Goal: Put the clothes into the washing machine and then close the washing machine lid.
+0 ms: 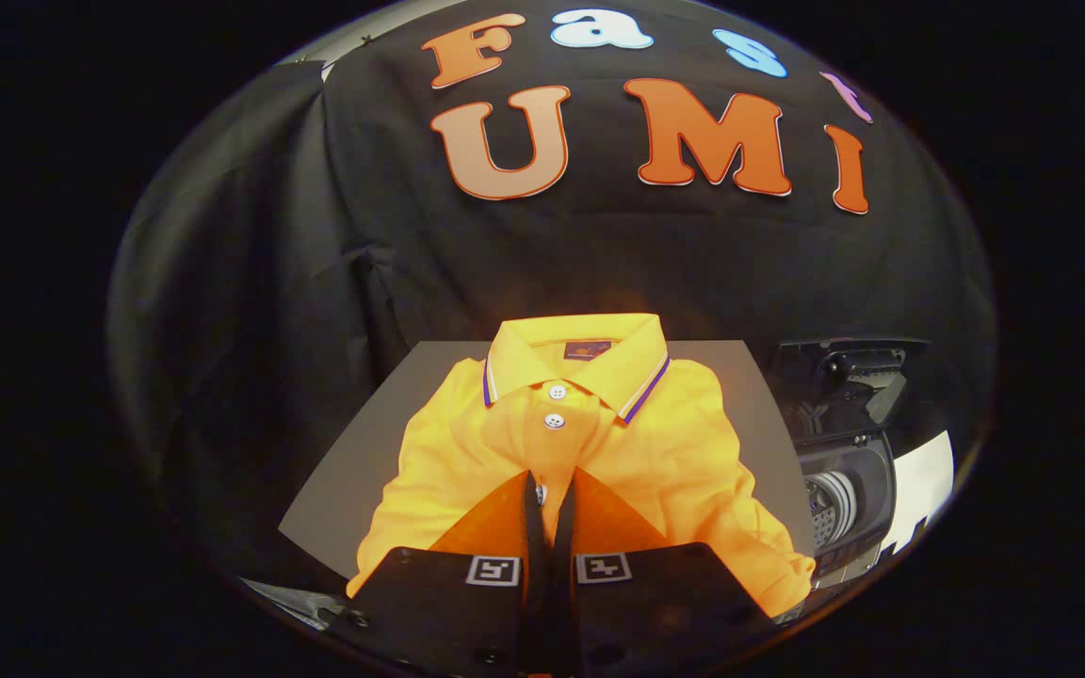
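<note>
Orange polo shirt (590, 443) on grey board (354, 471) — gripper (550, 490) jaws nearly closed above its placket.

A staged recording booth: black cloth wall (251, 282) drapes behind a small grey table (354, 471), and a washing machine (849, 471) (lid raised) stands at three o'clock from the table.

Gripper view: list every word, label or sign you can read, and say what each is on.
None can be read.
Neck label inside the polo shirt's collar: too small and blurred.
Square coded markers on the gripper, behind its nearly closed fingers over the shirt front: patterns, not text.
</note>
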The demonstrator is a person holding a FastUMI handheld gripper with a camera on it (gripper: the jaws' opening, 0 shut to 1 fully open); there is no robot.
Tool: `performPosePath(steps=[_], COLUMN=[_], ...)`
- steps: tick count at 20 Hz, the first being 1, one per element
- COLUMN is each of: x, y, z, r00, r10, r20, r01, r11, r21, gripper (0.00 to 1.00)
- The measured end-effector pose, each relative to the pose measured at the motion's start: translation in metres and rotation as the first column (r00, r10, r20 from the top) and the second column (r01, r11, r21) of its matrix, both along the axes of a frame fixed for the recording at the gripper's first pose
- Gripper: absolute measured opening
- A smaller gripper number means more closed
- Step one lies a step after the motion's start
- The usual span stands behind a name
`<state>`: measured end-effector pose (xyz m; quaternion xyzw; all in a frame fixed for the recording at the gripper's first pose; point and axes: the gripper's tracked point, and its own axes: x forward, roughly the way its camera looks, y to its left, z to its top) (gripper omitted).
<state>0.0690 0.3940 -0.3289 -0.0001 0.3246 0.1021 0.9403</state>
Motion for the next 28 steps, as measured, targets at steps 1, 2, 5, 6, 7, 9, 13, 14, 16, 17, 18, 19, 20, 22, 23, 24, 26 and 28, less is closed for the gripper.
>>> performPosePath(steps=[1,2,5,6,7,9,13,14,16,17,18,19,20,22,23,24,26,28], x=[0.001,0.003,0.000,0.000,0.000,0.002,0.001,0.001,0.000,-0.001,0.000,0.002,0.004,0.011,0.013,0.016,0.024,0.032], y=[-0.004,-0.013,-0.043,-0.052,-0.063,-0.085,-0.131,-0.144,-0.174,-0.191,-0.206,-0.223,-0.239,-0.270,-0.285,-0.300,-0.327,-0.353], z=[0.004,0.008,0.028,0.035,0.041,0.057,0.084,0.089,0.093,0.094,0.094,0.093,0.092,0.087,0.082,0.078,0.069,0.060], r00=[1.000,1.000,0.997,0.996,0.994,0.988,0.972,0.967,0.960,0.957,0.953,0.949,0.945,0.941,0.940,0.940,0.941,0.941], r10=[-0.008,-0.017,-0.049,-0.064,-0.079,-0.114,-0.182,-0.200,-0.227,-0.242,-0.258,-0.273,-0.285,-0.303,-0.308,-0.312,-0.316,-0.320], r20=[0.010,0.019,0.055,0.068,0.080,0.107,0.146,0.158,0.162,0.162,0.159,0.158,0.158,0.149,0.144,0.138,0.123,0.109], r01=[0.008,0.017,0.048,0.062,0.077,0.111,0.176,0.192,0.219,0.233,0.248,0.263,0.276,0.295,0.301,0.306,0.312,0.316], r11=[1.000,1.000,0.999,0.998,0.997,0.993,0.983,0.979,0.973,0.970,0.965,0.961,0.958,0.953,0.951,0.950,0.949,0.948], r21=[0.007,0.012,0.026,0.028,0.028,0.035,0.055,0.065,0.070,0.076,0.080,0.079,0.077,0.072,0.069,0.063,0.052,0.048], gripper=[0.08,0.08,0.08,0.08,0.08,0.08,0.08,0.08,0.08,0.08,0.08,0.08,0.08,0.08,0.08,0.08,0.08,0.08])
